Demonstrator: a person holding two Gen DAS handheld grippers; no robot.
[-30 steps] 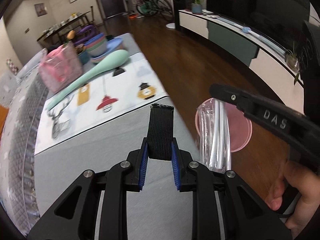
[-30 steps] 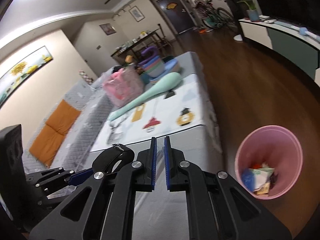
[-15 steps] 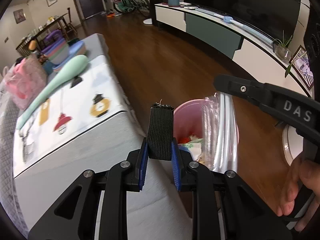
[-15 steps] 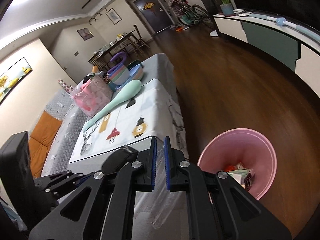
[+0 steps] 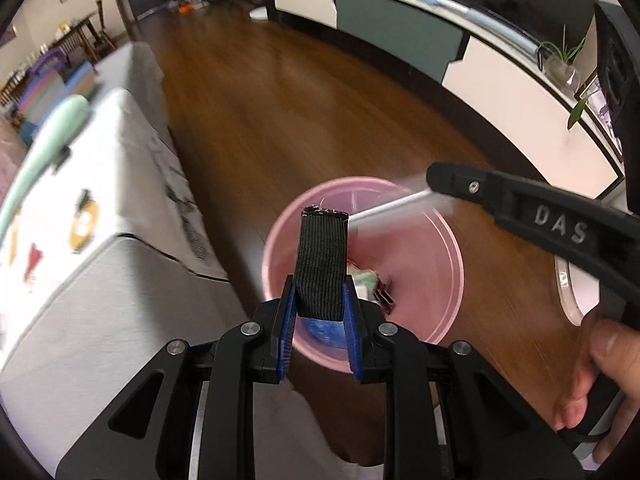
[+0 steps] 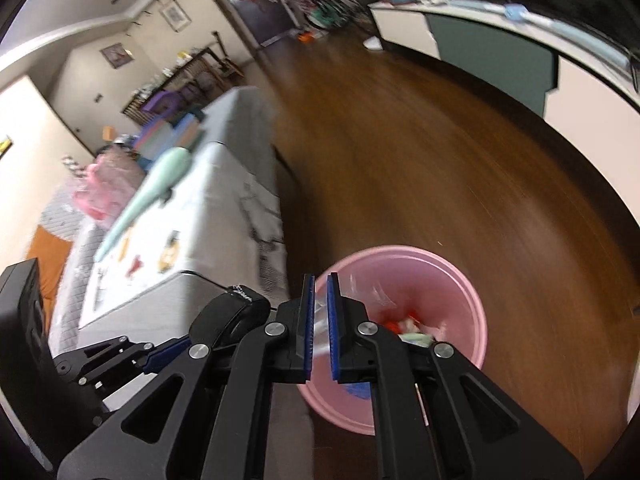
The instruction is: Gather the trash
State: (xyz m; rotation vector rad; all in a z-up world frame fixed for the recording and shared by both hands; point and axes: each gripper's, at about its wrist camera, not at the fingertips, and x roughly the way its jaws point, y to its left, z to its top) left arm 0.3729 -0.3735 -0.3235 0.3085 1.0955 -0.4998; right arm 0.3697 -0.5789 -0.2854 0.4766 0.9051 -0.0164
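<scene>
From the left wrist camera, the left tongs [image 5: 320, 312] are clenching a piece of black webbing strap [image 5: 321, 262], which is standing up between the blue pads. They are hanging right above the pink trash bin [image 5: 440, 248] on the wooden floor [image 5: 320, 120], most likely so the strap drops straight in when released. The bin is already holding wrappers and scraps. The right tongs [image 5: 434, 178] are reaching in from the right side over the far rim, with a blurred clear plastic wrapper [image 5: 390, 206] trailing from their tip. The table [image 5: 100, 280], under its patterned cloth, is sitting just beside the bin, so the carry from surface to bin is short.

From the right wrist camera, the right tongs [image 6: 319, 320] are nearly closed and are pinching the clear plastic wrapper [image 6: 320, 330], which is showing as a pale film in the narrow gap between the pads. They are pointing down at the pink trash bin [image 6: 460, 280], again lined up for a drop. The left tongs [image 6: 172, 354] are coming in from the lower left, with the black webbing strap [image 6: 232, 310] looping at their tip near the table [image 6: 224, 184] edge.
</scene>
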